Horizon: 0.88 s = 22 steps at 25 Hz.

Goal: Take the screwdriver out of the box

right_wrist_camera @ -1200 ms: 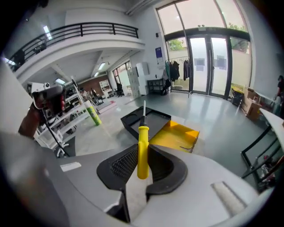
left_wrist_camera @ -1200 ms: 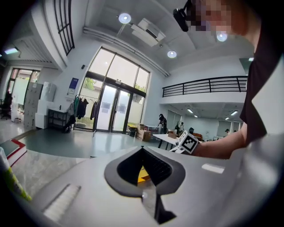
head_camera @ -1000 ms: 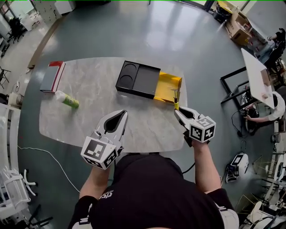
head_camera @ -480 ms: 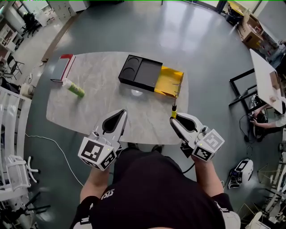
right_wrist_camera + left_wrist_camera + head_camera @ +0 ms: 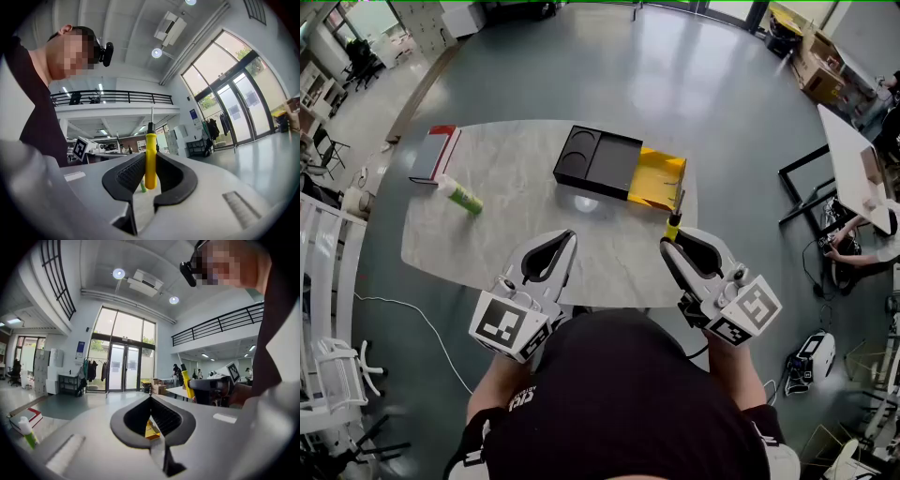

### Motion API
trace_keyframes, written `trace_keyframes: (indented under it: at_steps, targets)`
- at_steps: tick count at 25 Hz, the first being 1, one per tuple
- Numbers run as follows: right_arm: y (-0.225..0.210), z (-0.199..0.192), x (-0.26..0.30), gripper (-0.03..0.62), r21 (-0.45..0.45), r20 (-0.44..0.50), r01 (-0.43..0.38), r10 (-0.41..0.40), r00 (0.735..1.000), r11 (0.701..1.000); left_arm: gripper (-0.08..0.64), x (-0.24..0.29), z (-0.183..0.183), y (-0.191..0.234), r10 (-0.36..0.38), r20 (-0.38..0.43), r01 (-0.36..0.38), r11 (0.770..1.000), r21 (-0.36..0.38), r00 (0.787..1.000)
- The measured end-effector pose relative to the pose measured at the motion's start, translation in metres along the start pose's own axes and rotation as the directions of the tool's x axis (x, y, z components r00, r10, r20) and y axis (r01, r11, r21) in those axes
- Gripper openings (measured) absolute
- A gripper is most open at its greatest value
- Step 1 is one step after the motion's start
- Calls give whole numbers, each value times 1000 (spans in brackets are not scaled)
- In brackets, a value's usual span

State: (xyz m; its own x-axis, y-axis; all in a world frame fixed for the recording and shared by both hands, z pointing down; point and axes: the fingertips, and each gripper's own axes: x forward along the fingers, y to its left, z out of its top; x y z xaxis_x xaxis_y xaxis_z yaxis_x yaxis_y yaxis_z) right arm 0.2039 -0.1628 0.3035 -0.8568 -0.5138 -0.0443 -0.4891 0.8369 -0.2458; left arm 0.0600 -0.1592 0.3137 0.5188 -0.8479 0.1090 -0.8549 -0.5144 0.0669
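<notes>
The right claw (image 5: 150,161) pinches the yellow plastic handle of a screwdriver (image 5: 150,157) between its two dark ribbed pads. In the right gripper view the tool stands upright, with a black collar above the handle and a thin metal shaft rising from it. In the head view this right claw (image 5: 673,242) is raised over the near right part of the grey, marble-patterned oval worktop (image 5: 487,239). The screwdriver (image 5: 674,223) sticks out beyond its tips, outside the box, with its shaft reaching toward the yellow tray.

The left claw (image 5: 151,399) has its jaws pressed together at the tips and holds nothing. A bit of yellow shows through the hollow behind them. In the head view the left claw (image 5: 566,236) hovers over the near middle of the worktop, well apart from the right one.

Farther out, a flat black rectangular box (image 5: 598,164) with two round recesses lies on the worktop. Its yellow inner tray (image 5: 659,178) is slid out on the right side. To the left lie a green-and-white bottle (image 5: 461,195) on its side and a red-and-grey book-shaped case (image 5: 434,155) near the far left edge.
</notes>
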Motion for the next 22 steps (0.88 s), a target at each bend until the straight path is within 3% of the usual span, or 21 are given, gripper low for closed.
trace_keyframes:
  at_steps: [8, 22]
  targets:
    - [9, 14, 0, 84, -56, 25, 33, -31, 999, 998, 2, -3, 13, 9, -12, 42, 12, 1000, 1, 999]
    - [6, 7, -1, 84, -39, 14, 49, -48, 999, 998, 2, -5, 9, 11, -11, 30, 12, 1000, -13, 999]
